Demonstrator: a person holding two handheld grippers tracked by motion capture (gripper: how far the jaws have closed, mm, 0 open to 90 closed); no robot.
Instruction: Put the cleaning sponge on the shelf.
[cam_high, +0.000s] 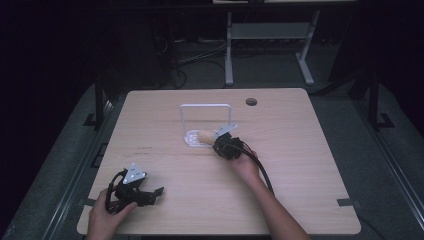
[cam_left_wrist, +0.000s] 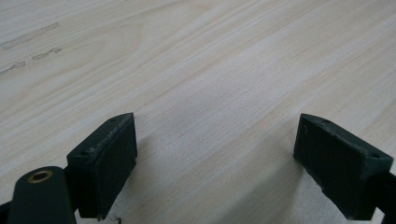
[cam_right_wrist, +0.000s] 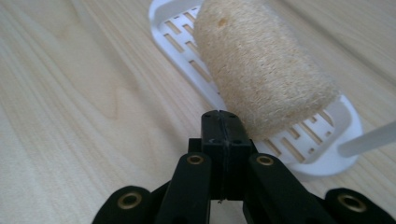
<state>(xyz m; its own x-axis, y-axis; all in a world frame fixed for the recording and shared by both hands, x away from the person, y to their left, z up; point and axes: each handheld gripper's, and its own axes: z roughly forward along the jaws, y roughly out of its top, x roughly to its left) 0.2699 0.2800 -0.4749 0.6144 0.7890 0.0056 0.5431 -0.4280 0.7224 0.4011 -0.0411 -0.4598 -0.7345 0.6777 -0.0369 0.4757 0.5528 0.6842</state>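
1. the wooden table (cam_high: 300, 165) was mostly bare, with a round cable hole (cam_high: 251, 102) near the far edge and a couple of faint smudge marks (cam_left_wrist: 32, 35) on the grain out ahead of the left gripper.
2. past the table the room was dark; a light metal frame (cam_high: 270, 35) and some cables on the floor were about all i could make out.
3. a white slotted tray (cam_right_wrist: 322, 154) with a tall white wire handle (cam_high: 205, 106) sat around the middle of the table.
4. a tan loofah piece (cam_right_wrist: 261, 70) lay in the tray, tilted, fibrous and roughly cylinder shaped.
5. the right gripper (cam_high: 226, 145) was right at the tray's near-right side, hand behind it and forearm coming up from the bottom edge, cable trailing back along the arm.
6. in the right gripper view its jaws were pressed flat together with nothing between them, tips just beside the loofah's near end; couldn't tell if they touched it.
7. the left gripper (cam_high: 150, 192) was low at the near-left corner, well apart from the tray, held by the left hand (cam_high: 102, 217).
8. its jaws were spread wide over bare wood, holding nothing.
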